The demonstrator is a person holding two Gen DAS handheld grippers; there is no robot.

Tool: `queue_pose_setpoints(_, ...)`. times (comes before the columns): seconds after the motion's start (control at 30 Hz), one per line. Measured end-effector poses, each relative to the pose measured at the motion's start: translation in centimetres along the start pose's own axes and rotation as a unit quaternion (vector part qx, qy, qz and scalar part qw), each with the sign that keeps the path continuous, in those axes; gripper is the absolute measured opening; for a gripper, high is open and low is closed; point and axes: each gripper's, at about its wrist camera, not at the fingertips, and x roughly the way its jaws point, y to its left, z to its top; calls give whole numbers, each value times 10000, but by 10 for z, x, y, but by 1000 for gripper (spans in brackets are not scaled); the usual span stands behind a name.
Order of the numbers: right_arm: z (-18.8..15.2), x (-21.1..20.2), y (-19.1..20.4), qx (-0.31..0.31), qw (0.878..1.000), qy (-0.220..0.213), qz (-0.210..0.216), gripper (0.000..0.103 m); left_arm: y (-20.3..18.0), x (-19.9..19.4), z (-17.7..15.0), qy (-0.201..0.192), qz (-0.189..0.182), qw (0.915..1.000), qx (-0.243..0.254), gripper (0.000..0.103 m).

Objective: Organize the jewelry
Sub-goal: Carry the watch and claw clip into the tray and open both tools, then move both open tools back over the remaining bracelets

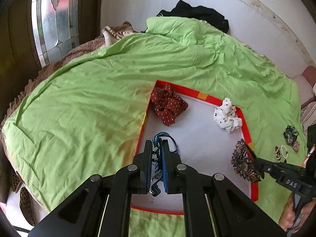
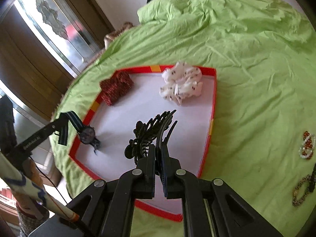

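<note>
A red-rimmed white tray (image 1: 197,93) (image 2: 211,118) lies on a green bedsheet. My left gripper (image 1: 157,144) is shut on a wristwatch with a blue striped strap (image 1: 158,138); in the right wrist view the watch (image 2: 87,133) hangs over the tray's left edge. My right gripper (image 2: 159,148) is shut on a black ornate hair clip (image 2: 152,130) above the tray floor; in the left wrist view the clip (image 1: 242,161) looks beaded brown at the tray's right side. A red dotted scrunchie (image 1: 167,103) (image 2: 116,86) and a white patterned scrunchie (image 1: 227,115) (image 2: 182,83) lie inside the tray.
Bead bracelets (image 2: 307,145) (image 1: 281,152), a dark beaded bracelet (image 2: 303,187) and a dark green scrunchie (image 1: 290,134) lie on the sheet right of the tray. Black clothing (image 1: 197,12) is at the bed's far end. A wardrobe with glass panels (image 2: 51,23) stands to the left.
</note>
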Motion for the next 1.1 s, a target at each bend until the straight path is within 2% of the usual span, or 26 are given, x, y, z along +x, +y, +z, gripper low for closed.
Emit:
queue_pose_setpoints(0.33,-4,13,-10,-23,9994,14,-349,6,-3,28,-5,232,248,9994,24,12)
queue_pose_setpoints(0.4,-5,11,-8,-79,9991,-22,-405,6,0,28,-6,255,331,9991,-105,20)
queue_pose_setpoints(0.43,-6,9,-7,-103,9989,-67,-452,7,3,26,-6,244,319,9990,-198,28)
queue_pose_setpoints(0.47,-7,8,-6,-133,9987,-99,-486,12,5,23,-6,213,278,9990,-282,35)
queue_pose_setpoints(0.5,-8,6,-5,-170,9985,-122,-503,16,6,20,-6,181,264,9989,-335,38)
queue_pose_setpoints(0.57,-10,1,-4,-210,9983,-199,-499,40,6,11,-6,115,287,9988,-388,45)
queue_pose_setpoints(0.63,-11,-7,-3,-205,9978,-340,-529,51,4,1,-6,45,261,9988,-411,47)
queue_pose_setpoints(0.73,-14,-21,-3,-189,9979,-432,-444,52,-1,-16,-8,-56,278,9986,-447,54)
queue_pose_setpoints(0.9,-30,-46,-9,-179,9967,-619,-491,52,-21,-43,-16,-223,345,9985,-365,57)
queue_pose_setpoints(1.1,-63,-75,-35,34,9955,-732,-593,54,-66,-67,-34,-417,485,9979,75,60)
